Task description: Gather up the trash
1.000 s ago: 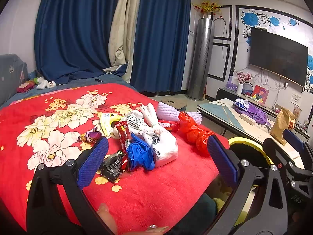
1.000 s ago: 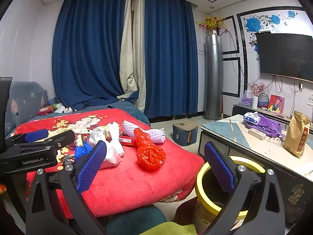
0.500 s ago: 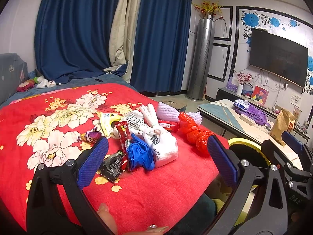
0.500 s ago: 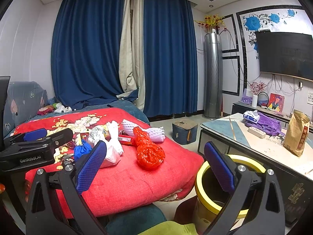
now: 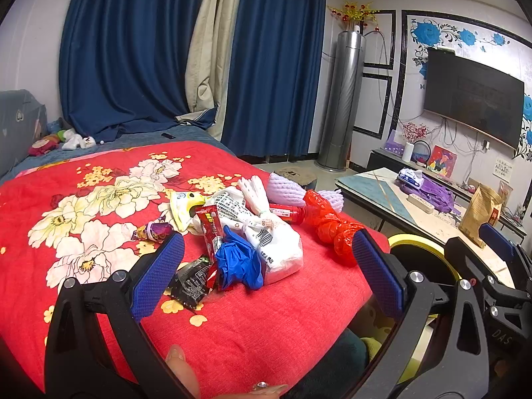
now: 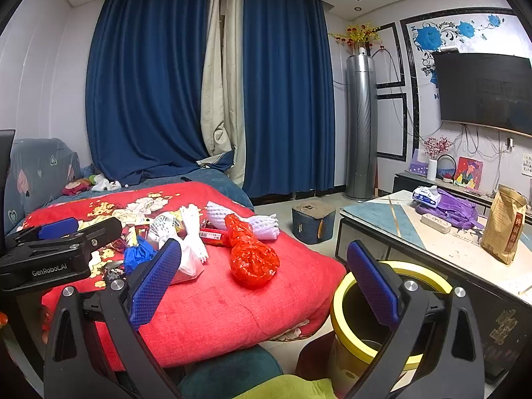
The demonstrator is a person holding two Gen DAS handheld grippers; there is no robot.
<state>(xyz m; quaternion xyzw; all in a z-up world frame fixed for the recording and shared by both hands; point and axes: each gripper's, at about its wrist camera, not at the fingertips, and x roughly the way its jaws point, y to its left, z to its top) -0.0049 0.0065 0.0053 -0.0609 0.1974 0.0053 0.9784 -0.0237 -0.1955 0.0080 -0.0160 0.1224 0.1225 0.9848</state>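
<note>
Red floral bedspread (image 5: 272, 312) fills most of the left wrist view, with the trash heaped near its right edge: a white plastic bag (image 5: 279, 239), a blue glove (image 5: 237, 261) lying against it, a black wrapper (image 5: 191, 279), a red snack wrapper (image 5: 210, 229), a purple candy wrapper (image 5: 154, 231), a red tube (image 5: 286, 213), purple foam netting (image 5: 286, 191) and a crumpled red plastic bag (image 5: 332, 229).

The left gripper (image 5: 262, 279) hovers low over the near part of the bedspread, aimed at the heap, jaws spread wide with nothing between them (the glove and black wrapper sit just beyond the blue pads). A fingertip of the holder shows at the bottom edge.

The right gripper (image 6: 264, 282) is held further right and level, its jaws likewise wide apart and empty. Its left finger lines up with the white plastic bag, its right finger with the yellow-rimmed bin (image 6: 339, 302), which stands on the floor between the bed's corner and the low table (image 6: 465, 252). The red plastic bag lies on the bedspread between the fingers, well beyond them.
</note>
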